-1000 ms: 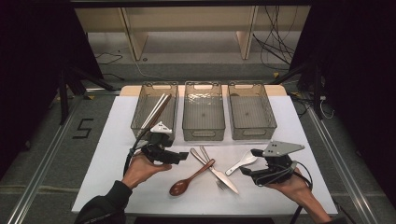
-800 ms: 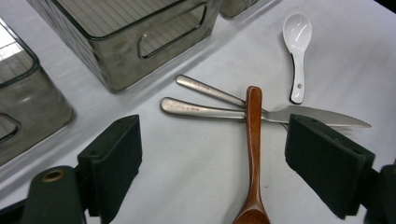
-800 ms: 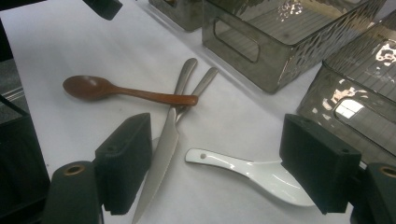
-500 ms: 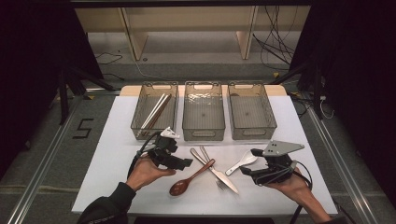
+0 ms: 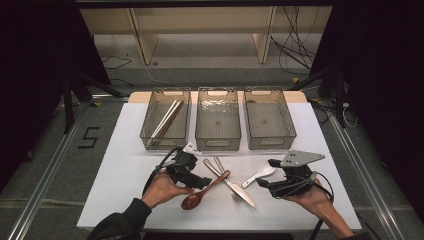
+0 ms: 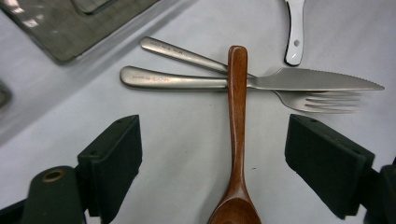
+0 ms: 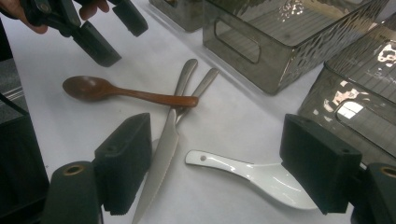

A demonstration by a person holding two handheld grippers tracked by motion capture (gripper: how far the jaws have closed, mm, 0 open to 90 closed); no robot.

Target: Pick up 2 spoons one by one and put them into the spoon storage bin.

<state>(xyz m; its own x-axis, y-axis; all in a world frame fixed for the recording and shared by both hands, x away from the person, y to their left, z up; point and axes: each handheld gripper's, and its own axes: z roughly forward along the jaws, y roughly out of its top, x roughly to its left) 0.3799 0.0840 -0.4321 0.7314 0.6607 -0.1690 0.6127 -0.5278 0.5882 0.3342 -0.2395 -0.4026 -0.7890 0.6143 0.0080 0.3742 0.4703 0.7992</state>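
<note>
Since a second ago, my left gripper (image 5: 202, 181) has dropped from the left bin (image 5: 166, 119) to the wooden spoon (image 5: 204, 190), chopsticks (image 5: 165, 122) left inside. Its jaws spread around the spoon's handle (image 6: 237, 135). My right gripper (image 7: 212, 172) gapes over the white spoon (image 7: 254, 175) on the surface (image 7: 224, 126).

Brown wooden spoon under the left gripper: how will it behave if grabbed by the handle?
The brown wooden spoon looks rigid, so it probably won't flex. Its handle tip rests across the steel knife and fork, so lifting may nudge them. The glossy, rounded handle might twist between the open jaws of the left gripper.
</note>
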